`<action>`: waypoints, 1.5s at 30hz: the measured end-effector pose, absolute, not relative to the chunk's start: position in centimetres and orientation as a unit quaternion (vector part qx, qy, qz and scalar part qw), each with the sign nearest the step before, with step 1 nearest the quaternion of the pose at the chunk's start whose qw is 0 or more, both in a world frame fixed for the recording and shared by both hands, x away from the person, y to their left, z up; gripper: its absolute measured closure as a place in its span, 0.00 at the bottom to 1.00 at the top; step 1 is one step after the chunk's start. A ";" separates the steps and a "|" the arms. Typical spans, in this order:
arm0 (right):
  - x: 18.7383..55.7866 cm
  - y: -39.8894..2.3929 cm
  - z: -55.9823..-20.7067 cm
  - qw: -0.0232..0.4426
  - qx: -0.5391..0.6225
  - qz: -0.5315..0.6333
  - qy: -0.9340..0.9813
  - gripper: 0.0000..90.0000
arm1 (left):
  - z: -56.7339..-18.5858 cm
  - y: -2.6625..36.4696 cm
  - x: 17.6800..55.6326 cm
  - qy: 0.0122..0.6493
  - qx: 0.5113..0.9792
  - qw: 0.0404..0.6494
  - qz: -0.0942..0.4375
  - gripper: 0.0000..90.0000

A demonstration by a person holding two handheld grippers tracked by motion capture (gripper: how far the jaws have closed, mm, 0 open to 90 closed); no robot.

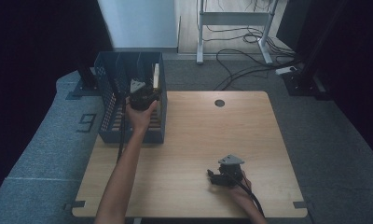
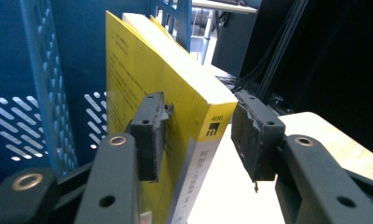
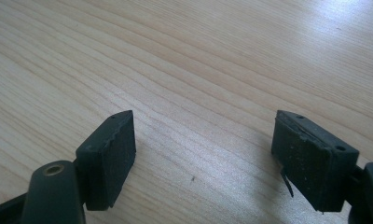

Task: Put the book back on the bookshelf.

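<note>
Standing at the desk's far left corner, the blue perforated plastic file crate [image 1: 111, 100] overhangs the edge, while the pale wood-grain desk [image 1: 208, 140] lies bare and roomy across its middle and right. A thick yellow softcover book [image 2: 175, 93] with a grey spine stands upright in the crate's right-hand slot. The left tongs [image 2: 198, 135] straddle its spine, released: one ribbed black pad lies against the cover, the other stands apart. The right tongs [image 3: 203, 154] gape empty just over the desk near its front edge
</note>
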State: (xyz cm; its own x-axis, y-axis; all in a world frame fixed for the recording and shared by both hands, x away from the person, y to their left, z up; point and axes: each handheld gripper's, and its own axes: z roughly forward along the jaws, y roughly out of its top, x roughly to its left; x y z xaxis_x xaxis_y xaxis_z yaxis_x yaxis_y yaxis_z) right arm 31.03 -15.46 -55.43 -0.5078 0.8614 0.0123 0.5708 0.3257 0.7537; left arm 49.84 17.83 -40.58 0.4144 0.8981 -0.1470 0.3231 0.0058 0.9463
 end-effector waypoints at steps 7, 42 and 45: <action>31.0 -15.5 -55.4 0.201 0.452 0.362 0.790 0.24 | -40.0 18.7 49.4 0.471 0.644 0.539 0.272 0.57; 31.0 -15.5 -55.4 0.201 0.451 0.361 0.791 0.24 | -41.0 20.8 43.8 0.440 0.679 0.541 0.231 0.47; 31.0 -15.5 -55.4 0.200 0.452 0.361 0.791 0.24 | -41.3 20.6 43.2 0.433 0.687 0.538 0.224 0.47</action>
State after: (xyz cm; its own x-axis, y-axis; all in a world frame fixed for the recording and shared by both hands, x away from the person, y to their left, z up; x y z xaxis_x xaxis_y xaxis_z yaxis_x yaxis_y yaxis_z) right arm 31.03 -15.47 -55.42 -0.5119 0.8590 0.0093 0.5698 0.3314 0.7520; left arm 43.22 20.64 -41.31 0.5241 0.8367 -0.1589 0.3544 -0.0445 0.9340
